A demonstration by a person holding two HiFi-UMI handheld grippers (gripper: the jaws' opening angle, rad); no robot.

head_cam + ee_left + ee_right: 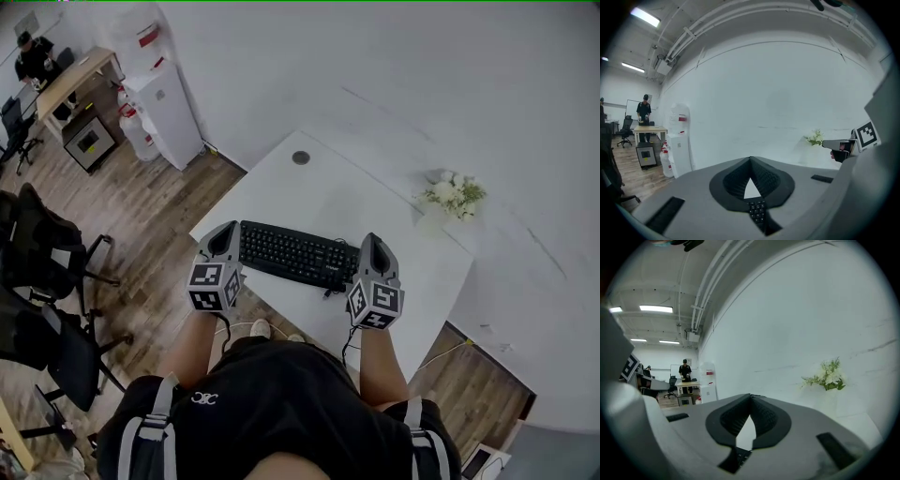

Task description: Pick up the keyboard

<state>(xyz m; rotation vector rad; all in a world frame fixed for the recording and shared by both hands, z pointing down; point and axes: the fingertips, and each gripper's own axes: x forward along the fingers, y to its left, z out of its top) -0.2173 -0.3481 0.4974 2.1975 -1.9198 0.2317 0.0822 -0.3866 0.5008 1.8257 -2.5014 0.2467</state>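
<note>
Keyboard [295,253] lies by the near edge of the bench [394,211], left tool [223,240] at its left end, right tool [375,249] at its right; both tools are closed tight, holding nothing; squeezed only between them, it could tilt, slip and drop off that edge

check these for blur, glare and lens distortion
Head view: evenly lit, keyboard sharp, only soft shadows, mild bending at the edges. Left gripper view: strong fisheye with black corners, ceiling light glaring, left tool close and soft. Right gripper view: same fisheye, flowers fairly clear, right tool soft.
</note>
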